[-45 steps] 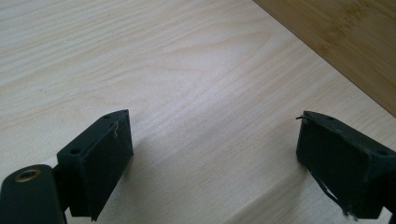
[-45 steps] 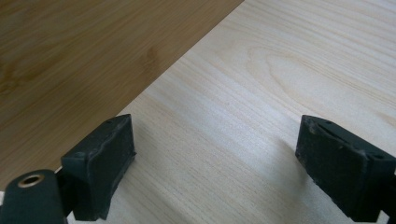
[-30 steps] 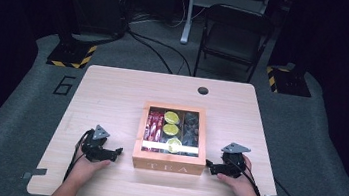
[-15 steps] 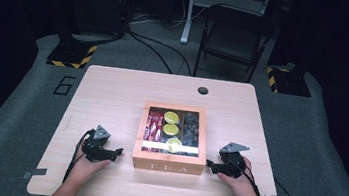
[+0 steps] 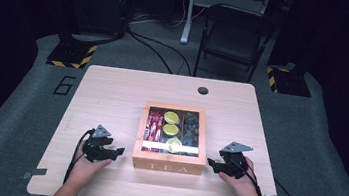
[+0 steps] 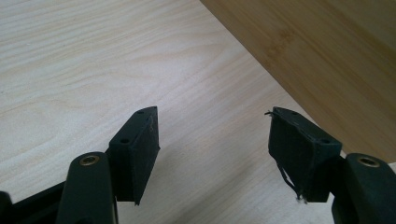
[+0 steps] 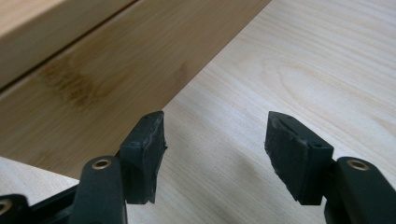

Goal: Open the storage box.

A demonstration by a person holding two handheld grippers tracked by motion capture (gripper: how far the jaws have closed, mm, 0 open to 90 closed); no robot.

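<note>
A wooden tea box with a clear lid and "TEA" on its front stands near the table's front edge; sachets and lime-coloured rounds show through the lid. My left gripper rests on the table just left of the box, pointing at its side wall. Its jaws have just been closing and stand apart with nothing between them. My right gripper lies just right of the box, aimed at the opposite wall. Its jaws have also been closing, still open over bare wood.
The light wooden table has a round cable hole at the back. A folding chair and stand bases with yellow-black stripes sit on the floor beyond. Cables trail from both grippers off the front edge.
Both grippers' jaws stand a little narrower than before. Hands and box have stayed in place.
</note>
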